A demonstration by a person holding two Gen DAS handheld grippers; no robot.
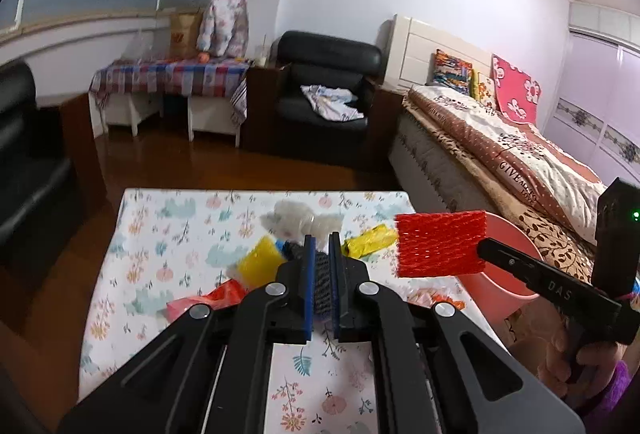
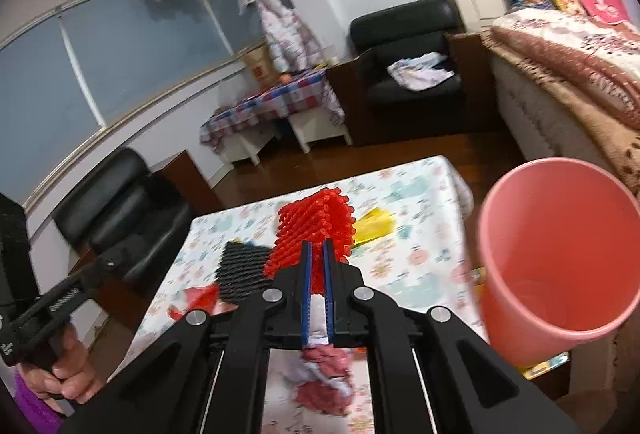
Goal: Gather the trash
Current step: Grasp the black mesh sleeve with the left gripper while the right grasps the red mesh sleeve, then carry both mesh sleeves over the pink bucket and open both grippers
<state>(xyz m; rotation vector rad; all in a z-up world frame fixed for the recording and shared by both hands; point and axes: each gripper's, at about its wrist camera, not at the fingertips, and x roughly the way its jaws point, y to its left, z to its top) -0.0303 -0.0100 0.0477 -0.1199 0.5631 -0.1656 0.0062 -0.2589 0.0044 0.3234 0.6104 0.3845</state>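
Bedroom table (image 1: 140, 234) mid-cleanup: my right gripper (image 2: 317, 254) pinches red foam net (image 2: 316, 226) near pink bin (image 2: 560, 254) at right edge, left gripper (image 1: 322, 246) clamps black net (image 1: 322, 274); yellow wrappers (image 1: 368, 242), clear plastic remain

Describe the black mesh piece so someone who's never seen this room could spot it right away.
Find the floral-cloth table in front of the bed. Above its middle, the left gripper pinches the black foam net. Unlike the red foam net in the right gripper, it is black.
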